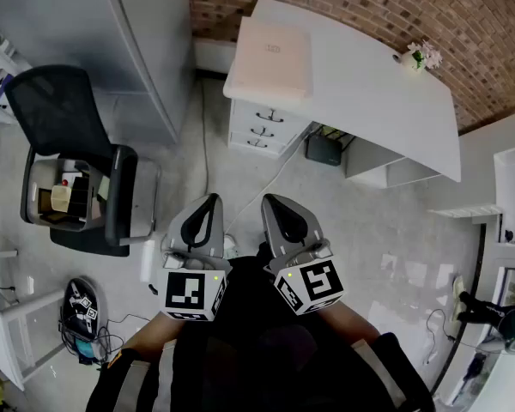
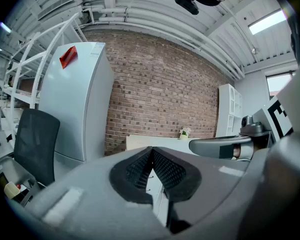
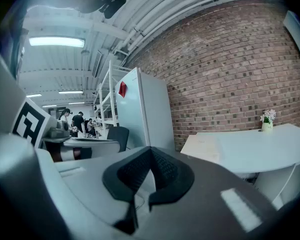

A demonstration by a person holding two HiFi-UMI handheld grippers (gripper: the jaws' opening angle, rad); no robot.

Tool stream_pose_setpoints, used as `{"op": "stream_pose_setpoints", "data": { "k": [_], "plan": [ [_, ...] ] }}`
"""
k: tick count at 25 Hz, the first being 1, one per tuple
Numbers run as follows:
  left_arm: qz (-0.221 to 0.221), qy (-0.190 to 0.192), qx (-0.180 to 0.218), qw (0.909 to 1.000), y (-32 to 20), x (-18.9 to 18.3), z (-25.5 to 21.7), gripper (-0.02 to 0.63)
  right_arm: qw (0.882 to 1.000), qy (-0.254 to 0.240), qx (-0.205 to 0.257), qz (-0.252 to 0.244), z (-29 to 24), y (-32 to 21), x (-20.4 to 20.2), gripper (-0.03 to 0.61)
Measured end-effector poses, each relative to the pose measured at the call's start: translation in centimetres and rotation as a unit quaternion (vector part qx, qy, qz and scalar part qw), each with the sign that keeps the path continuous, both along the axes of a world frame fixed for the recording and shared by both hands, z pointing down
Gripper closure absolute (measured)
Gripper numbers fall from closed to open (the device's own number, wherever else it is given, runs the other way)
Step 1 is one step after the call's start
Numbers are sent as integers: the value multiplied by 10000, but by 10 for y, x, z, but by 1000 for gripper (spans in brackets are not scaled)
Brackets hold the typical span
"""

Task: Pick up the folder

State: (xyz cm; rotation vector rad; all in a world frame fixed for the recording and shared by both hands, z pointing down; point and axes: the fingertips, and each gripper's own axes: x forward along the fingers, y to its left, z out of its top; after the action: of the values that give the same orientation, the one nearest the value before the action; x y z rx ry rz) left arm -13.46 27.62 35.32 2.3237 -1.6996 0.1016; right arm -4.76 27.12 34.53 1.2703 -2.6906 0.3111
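Observation:
A pale pink folder lies flat on the left end of the white desk, against the brick wall. In the right gripper view the folder shows on the desk, beyond the jaws. In the left gripper view its edge peeks just above the jaws. My left gripper and right gripper hang side by side over the floor, well short of the desk. Both are shut with nothing between the pads.
A drawer unit sits under the desk below the folder. A small vase of flowers stands at the desk's far edge. A black office chair with a box of items stands at left, beside a white cabinet. Cables run across the floor.

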Motion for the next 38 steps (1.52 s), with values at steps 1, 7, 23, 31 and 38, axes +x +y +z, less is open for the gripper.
{"op": "stream_pose_setpoints", "data": {
  "k": [1,7,23,31,38],
  "plan": [
    [-13,7,-2,10000,0,0,0,616,10000,4,-1,-2,0,0,0,578],
    [-40,8,17,10000,-2,-1,-2,615,10000,13,11,6,-1,-2,1,578],
    [-185,154,47,9997,-14,-16,-4,615,9978,-390,-169,513,-9,-28,18,577],
    [-241,60,-149,9996,-37,-9,9,615,9969,-446,-323,563,6,-58,29,577],
    [-279,-17,-301,9992,-76,4,16,615,9963,-438,-438,595,18,-99,44,577]
  ]
}}
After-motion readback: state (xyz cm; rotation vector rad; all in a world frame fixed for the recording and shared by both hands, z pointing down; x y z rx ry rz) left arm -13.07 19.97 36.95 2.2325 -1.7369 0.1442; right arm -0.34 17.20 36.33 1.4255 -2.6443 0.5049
